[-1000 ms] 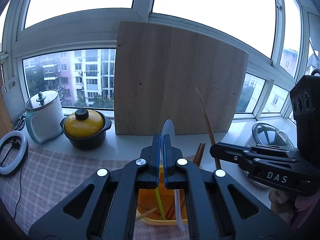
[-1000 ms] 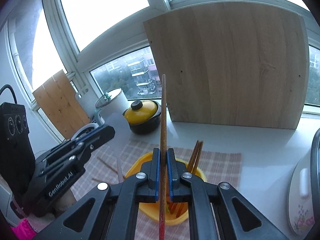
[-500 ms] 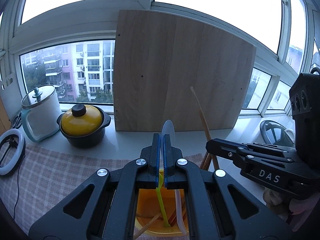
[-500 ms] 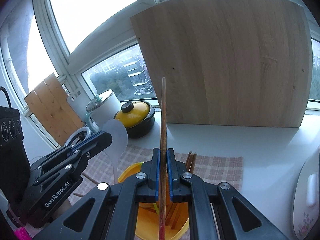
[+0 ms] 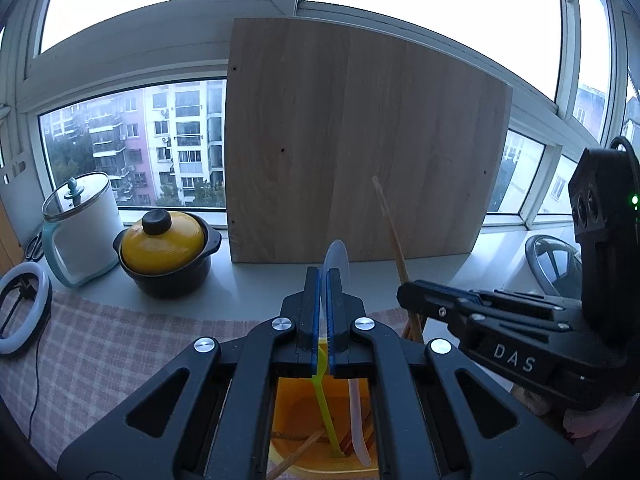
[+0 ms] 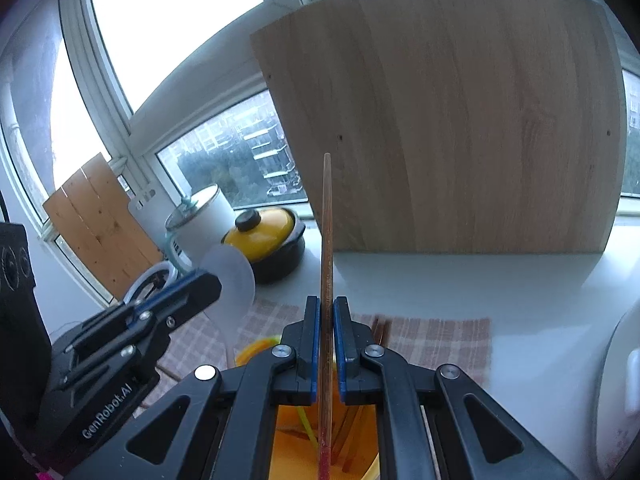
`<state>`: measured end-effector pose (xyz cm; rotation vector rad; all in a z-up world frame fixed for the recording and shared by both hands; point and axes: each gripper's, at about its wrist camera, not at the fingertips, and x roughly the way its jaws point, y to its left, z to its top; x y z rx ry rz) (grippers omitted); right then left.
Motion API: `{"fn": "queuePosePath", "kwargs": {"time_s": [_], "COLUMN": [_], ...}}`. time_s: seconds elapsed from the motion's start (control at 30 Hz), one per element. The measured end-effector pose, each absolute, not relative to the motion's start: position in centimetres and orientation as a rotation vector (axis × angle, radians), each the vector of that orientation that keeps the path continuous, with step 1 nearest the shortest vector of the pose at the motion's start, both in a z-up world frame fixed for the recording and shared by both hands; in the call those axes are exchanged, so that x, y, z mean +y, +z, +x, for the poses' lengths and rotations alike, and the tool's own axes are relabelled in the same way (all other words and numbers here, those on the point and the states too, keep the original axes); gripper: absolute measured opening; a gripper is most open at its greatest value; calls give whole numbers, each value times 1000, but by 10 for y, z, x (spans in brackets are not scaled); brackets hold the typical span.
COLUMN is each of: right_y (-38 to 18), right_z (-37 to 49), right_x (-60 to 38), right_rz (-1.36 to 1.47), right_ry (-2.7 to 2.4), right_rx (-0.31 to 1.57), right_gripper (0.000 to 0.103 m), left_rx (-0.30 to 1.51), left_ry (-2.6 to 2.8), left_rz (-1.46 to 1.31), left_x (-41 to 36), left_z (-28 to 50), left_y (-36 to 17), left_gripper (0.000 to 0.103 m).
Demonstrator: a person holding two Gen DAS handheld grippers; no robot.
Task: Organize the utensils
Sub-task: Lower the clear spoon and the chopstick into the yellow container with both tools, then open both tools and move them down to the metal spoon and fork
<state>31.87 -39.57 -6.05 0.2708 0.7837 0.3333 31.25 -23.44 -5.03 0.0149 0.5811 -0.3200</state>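
Yellow holder (image 5: 320, 420) sits on the checked mat (image 5: 100, 360), right under both grippers, w/ a yellow-green utensil (image 5: 326, 412) and a few wooden sticks already standing in it. It fills more of the lower frame in both views than a sec ago, when its rim showed further off, so both tools have come down toward it and the drop-in looks close.

Left gripper (image 5: 323, 320): jaws fully shut on the thin stem of a translucent white spoon (image 5: 338, 258), bowl end up above the fingers, handle end running down into the holder; whether that tip touches the bottom I can't tell, it's half hidden behind the fingers.

Right gripper (image 6: 327, 344): jaws nearly shut, pinching a long wooden chopstick (image 6: 327, 240) held upright, its lower reddish end already inside the holder mouth. From the left view the stick leans a bit off vertical.

Judging by this, both pieces are lined up over the holder and mostly need a release; risk is the spoon or stick snagging on the sticks already inside.

Further out: big wooden board (image 5: 360, 140) leaning on the window, yellow-lidded pot (image 5: 166, 252) and a white lidded jar (image 5: 82, 224) on the sill, ring light (image 5: 24, 312) at the far left
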Motion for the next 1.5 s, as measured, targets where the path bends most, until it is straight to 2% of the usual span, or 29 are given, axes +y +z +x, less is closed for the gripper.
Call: {"fn": "queuePosePath", "kwargs": {"time_s": [1.1, 1.23, 1.33, 1.4, 1.5], "right_y": [-70, -70, -69, -68, -67], "right_z": [274, 271, 268, 265, 261], "right_x": [-396, -396, -397, -398, -401], "right_rz": [271, 271, 268, 261, 262], "right_ry": [375, 372, 365, 356, 344], "right_rx": [829, 826, 821, 818, 813], "right_gripper": [5, 9, 21, 22, 27], "left_rx": [612, 612, 610, 605, 596], "left_ry": [-323, -328, -330, -331, -337], "left_rz": [-20, -26, -29, -30, -35], "left_x": [-206, -204, -202, -201, -198], "left_z": [273, 270, 268, 265, 260], "left_y": [-52, -50, -49, -47, -44], "left_gripper": [0, 0, 1, 2, 11]}}
